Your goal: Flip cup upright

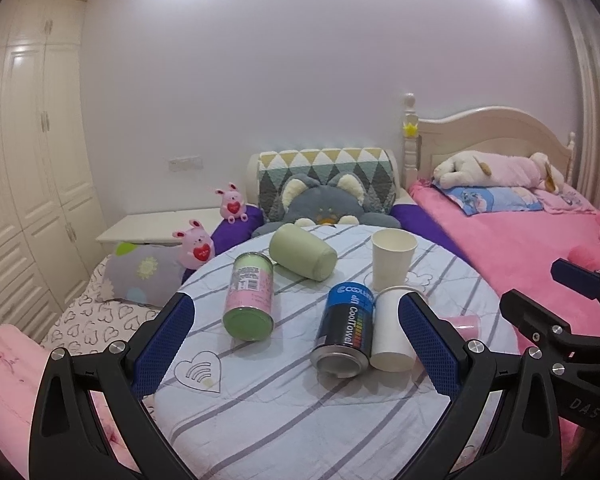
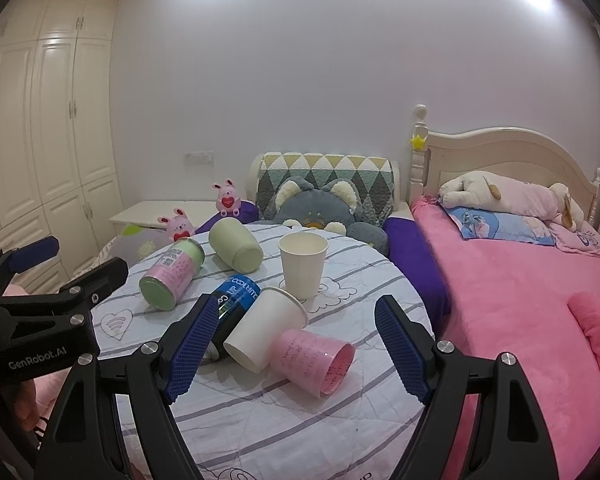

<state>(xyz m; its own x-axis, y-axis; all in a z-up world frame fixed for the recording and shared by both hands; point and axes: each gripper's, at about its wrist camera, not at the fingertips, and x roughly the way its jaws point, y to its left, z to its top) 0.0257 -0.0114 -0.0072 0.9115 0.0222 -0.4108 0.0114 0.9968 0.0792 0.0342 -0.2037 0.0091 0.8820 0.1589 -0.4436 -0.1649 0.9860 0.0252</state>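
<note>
Cups lie on the round table: a white paper cup on its side, touching a blue can on one flank and a tipped pink cup on the other. A second white cup stands upright behind them. A green cup and a pink-and-green can lie on their sides further left. Left gripper and right gripper both hover over the table, fingers spread wide, holding nothing.
</note>
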